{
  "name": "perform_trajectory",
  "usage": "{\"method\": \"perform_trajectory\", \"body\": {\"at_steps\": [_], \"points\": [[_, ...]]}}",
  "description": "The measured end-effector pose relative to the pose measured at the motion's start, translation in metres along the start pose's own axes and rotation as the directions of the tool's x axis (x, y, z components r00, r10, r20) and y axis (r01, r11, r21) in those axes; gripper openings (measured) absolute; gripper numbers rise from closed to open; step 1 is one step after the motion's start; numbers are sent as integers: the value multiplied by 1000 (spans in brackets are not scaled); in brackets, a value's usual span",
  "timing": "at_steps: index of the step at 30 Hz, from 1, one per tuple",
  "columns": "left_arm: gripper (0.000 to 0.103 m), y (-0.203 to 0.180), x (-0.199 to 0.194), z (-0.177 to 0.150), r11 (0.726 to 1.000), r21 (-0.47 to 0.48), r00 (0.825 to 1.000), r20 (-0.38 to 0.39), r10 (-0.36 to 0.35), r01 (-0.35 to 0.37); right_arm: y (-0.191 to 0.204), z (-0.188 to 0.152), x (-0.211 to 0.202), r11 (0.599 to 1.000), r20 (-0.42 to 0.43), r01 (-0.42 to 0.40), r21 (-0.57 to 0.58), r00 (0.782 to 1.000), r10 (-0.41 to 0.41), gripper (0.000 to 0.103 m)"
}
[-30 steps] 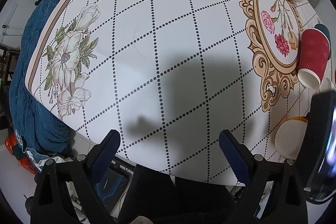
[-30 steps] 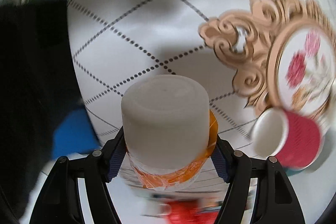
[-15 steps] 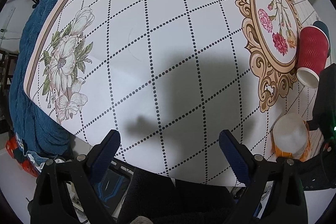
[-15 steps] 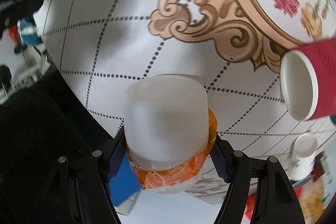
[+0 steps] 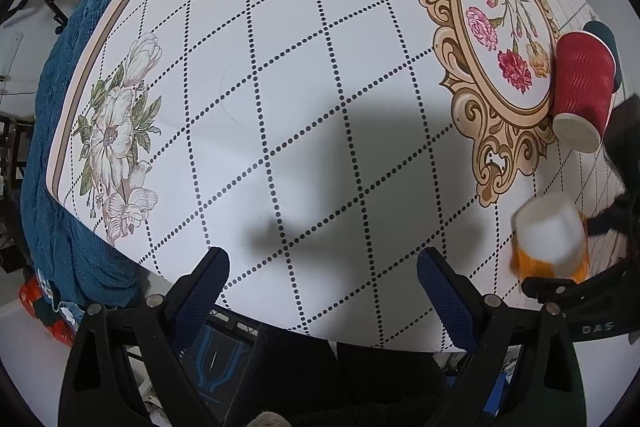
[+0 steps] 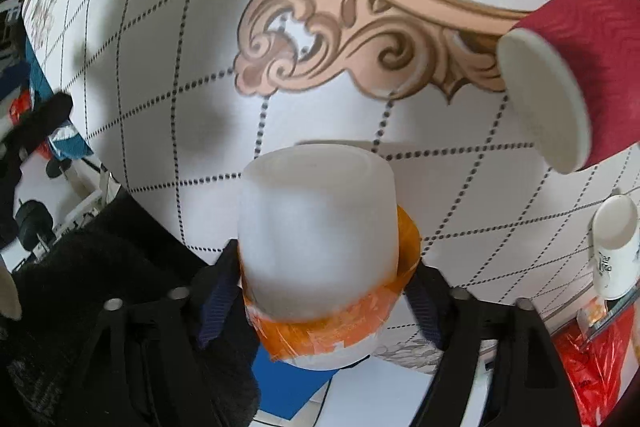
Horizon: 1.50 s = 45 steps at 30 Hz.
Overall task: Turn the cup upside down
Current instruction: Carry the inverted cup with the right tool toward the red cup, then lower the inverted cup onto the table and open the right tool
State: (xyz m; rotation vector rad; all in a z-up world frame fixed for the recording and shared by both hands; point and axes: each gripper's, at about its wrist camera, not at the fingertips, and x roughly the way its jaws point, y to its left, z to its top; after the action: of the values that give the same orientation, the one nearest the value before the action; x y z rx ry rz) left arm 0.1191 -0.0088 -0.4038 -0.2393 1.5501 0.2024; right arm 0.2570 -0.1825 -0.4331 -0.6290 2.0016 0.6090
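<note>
Right gripper [image 6: 320, 291] clamps the white cup [image 6: 318, 239] (orange band, base facing away) above the table [image 5: 280, 75]; left gripper [image 5: 322, 283] gapes wide, holding nothing.

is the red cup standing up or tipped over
Tipped over: the red cup lies on its side on the tablecloth, its open white mouth facing sideways.

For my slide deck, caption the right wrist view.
Right gripper clamps an orange-banded white cup above the tablecloth, red cup lying nearby.
</note>
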Motion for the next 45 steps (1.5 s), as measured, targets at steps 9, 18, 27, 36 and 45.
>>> {"method": "perform_trajectory", "body": {"at_steps": [9,18,27,36,45], "points": [[96,-7,7,2,999,24,999,-5,35,-35,-2,19,-24,999,57,31,-15,998,-30,90],[96,-6,10,4,999,22,999,-6,43,-43,-12,1,-45,999,210,-21,26,978,15,72],[96,13,3,21,998,-21,998,-5,56,-56,-36,-16,-99,983,542,-139,118,839,53,72],[96,33,2,41,994,-53,996,6,94,-94,-5,-10,-127,966,848,-173,190,525,-72,72],[96,39,8,44,992,-17,992,1,123,-123,30,-7,-95,975,871,-83,204,470,-142,72]]}}
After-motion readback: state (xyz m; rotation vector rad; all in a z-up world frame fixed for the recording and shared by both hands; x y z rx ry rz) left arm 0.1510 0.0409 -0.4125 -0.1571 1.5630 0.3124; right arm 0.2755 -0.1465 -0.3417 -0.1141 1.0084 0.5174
